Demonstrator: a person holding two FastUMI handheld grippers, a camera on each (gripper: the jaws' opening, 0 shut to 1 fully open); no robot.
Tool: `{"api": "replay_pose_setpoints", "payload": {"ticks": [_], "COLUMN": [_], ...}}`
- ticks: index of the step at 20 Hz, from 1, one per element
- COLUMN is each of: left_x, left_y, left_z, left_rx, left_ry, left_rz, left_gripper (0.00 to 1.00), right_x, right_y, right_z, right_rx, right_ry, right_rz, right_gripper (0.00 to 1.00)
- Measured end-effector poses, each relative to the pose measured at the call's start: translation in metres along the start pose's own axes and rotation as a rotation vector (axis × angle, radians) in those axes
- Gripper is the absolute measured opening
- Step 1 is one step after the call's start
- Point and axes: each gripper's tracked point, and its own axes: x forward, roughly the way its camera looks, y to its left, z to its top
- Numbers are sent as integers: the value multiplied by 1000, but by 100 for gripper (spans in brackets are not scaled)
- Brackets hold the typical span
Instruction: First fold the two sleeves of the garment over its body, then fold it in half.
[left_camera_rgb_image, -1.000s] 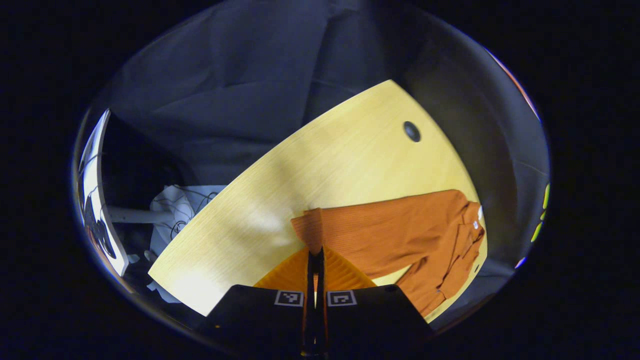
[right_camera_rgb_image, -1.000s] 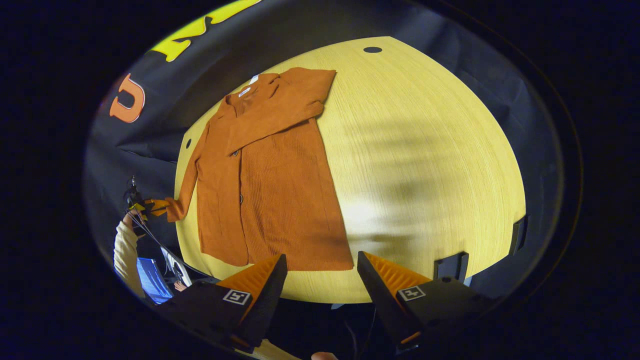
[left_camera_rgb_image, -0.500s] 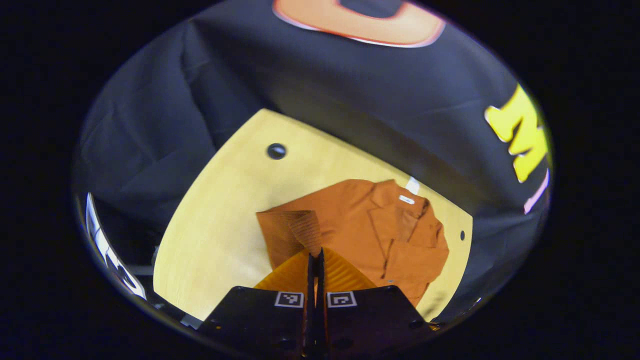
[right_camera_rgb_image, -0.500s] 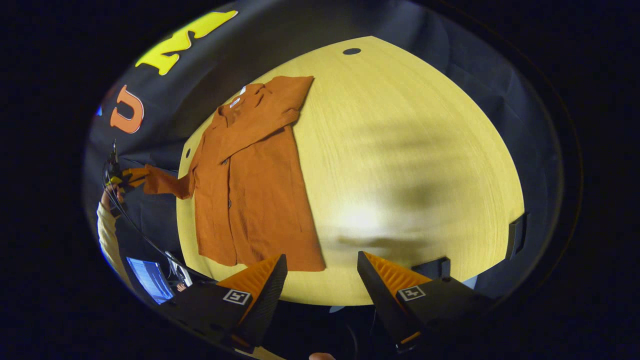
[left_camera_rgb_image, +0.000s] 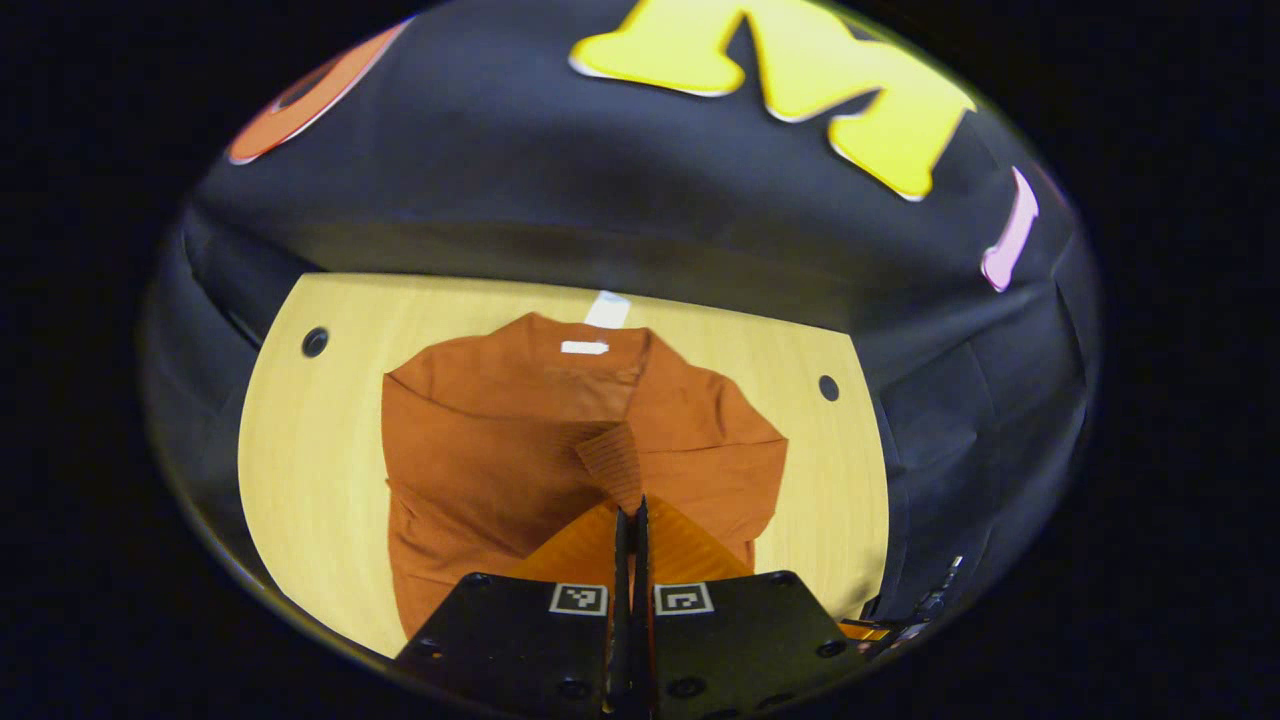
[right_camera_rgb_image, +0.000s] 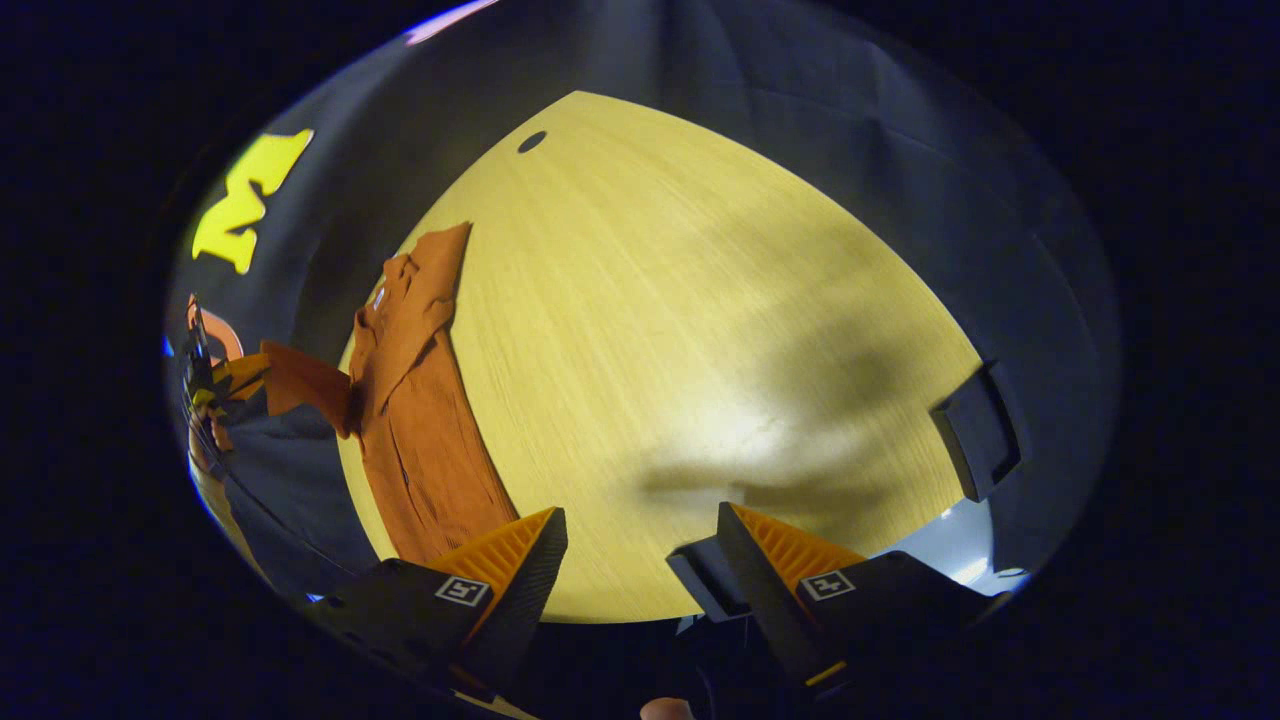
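Note:
A rust-orange buttoned garment (left_camera_rgb_image: 480, 460) lies flat on the yellow wooden table (left_camera_rgb_image: 300, 450), collar toward the far wall. One sleeve lies folded across its chest. My left gripper (left_camera_rgb_image: 630, 512) is shut on the ribbed cuff of the other sleeve (left_camera_rgb_image: 612, 463) and holds it raised above the garment's body. In the right gripper view the garment (right_camera_rgb_image: 420, 420) lies at the table's left side, with the left gripper (right_camera_rgb_image: 225, 380) at its lifted sleeve. My right gripper (right_camera_rgb_image: 640, 520) stands open over the table's near edge, nothing between its fingers.
The table (right_camera_rgb_image: 700, 330) has small round holes near its corners (left_camera_rgb_image: 315, 342) (left_camera_rgb_image: 828, 387) (right_camera_rgb_image: 531, 141). Black brackets (right_camera_rgb_image: 975, 430) clamp its near edge. Black cloth surrounds the table on all sides.
My left gripper has swung the held sleeve from beyond the table's edge up and over the garment's body. The right gripper has turned to the right, still open.

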Motion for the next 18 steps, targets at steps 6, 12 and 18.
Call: {"api": "replay_pose_setpoints", "payload": {"ticks": [6, 12, 18], "left_x": [76, 121, 126], "left_y": [-71, -105, -155], "left_z": [-20, -32, -51], "left_rx": [66, 50, 18], "left_ry": [104, 152, 188], "left_rz": [21, -9, -179], "left_gripper": [3, 6, 19], "right_x": [-14, -22, -29], "right_y": [-63, -86, -92], "right_z": [8, 6, 8], "right_rx": [34, 134, 143], "right_ry": [-45, -60, -74], "right_rz": [-38, -15, -30], "right_gripper": [96, 96, 92]}}
